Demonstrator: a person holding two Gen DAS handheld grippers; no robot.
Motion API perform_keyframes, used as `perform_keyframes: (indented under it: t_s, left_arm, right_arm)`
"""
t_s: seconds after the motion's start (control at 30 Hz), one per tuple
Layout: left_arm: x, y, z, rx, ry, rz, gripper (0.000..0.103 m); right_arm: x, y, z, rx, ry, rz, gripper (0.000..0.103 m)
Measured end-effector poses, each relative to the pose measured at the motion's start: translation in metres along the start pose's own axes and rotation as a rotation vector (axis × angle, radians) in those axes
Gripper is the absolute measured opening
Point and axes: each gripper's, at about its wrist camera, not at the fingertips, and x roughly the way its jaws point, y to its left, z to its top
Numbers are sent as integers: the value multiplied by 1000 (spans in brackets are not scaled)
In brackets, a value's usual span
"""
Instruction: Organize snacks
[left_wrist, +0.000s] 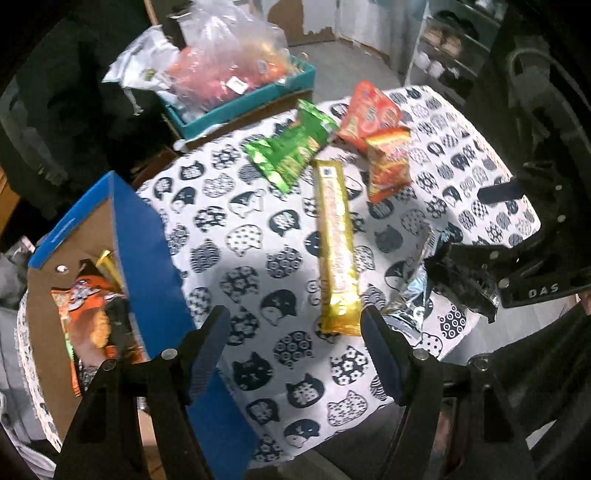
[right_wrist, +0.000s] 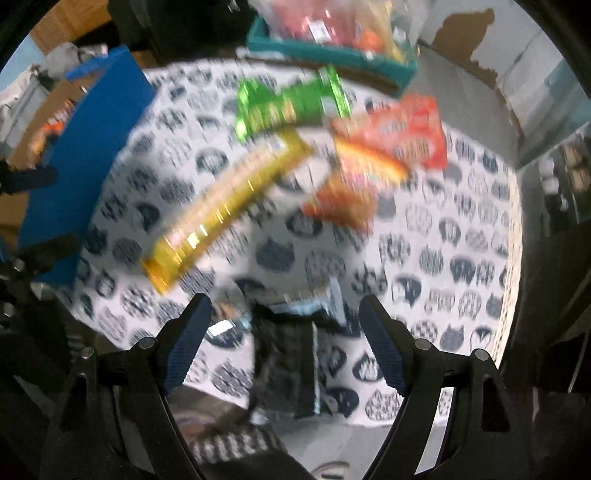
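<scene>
1. The left claw gapes wide and empty over the counter; the right claw is spread too, straddling a dark foil packet without pinching it.
2. The gold biscuit pack lies just ahead: light, stiff, slippery; grip mid-length.
3. Beyond it, the blue box. Only "DAS" is legible.

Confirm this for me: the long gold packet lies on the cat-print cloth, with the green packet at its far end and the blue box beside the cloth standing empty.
One detail is wrong: the blue box is not empty. The left wrist view shows an orange snack packet and a gold packet inside it. The rest holds: the long gold packet lies on the cat-print cloth, with the green packet at its far end.
</scene>
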Motion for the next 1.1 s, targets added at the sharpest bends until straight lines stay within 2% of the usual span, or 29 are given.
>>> perform_keyframes:
  t_s: [0.2,0.37,0.53,0.67,0.73,0.87,1.1]
  left_arm:
    - [22,-26,-3,67,49,2,74]
    - [32,-30,-6,37,83,-42,74]
    - [42,-34,-4,33,97,-40,74]
    - [48,-32,1,9,105,-44,74]
    - [51,-30,4,-8,107,-44,74]
    - [58,-26,13,-45,110,-37,74]
    - [73,-25,33,-79,101,-35,74]
  right_arm:
    - [35,-15,-26,43,100,44,81]
    - [48,-17,-35,39,133,27,81]
    - [59,-14,-40,34,161,30,81]
    - [66,-7,-39,10,165,26,78]
    - [69,-6,-41,-5,170,30,65]
    - [68,-4,-44,-33,159,27,64]
    - [50,-30,-35,6,88,10,64]
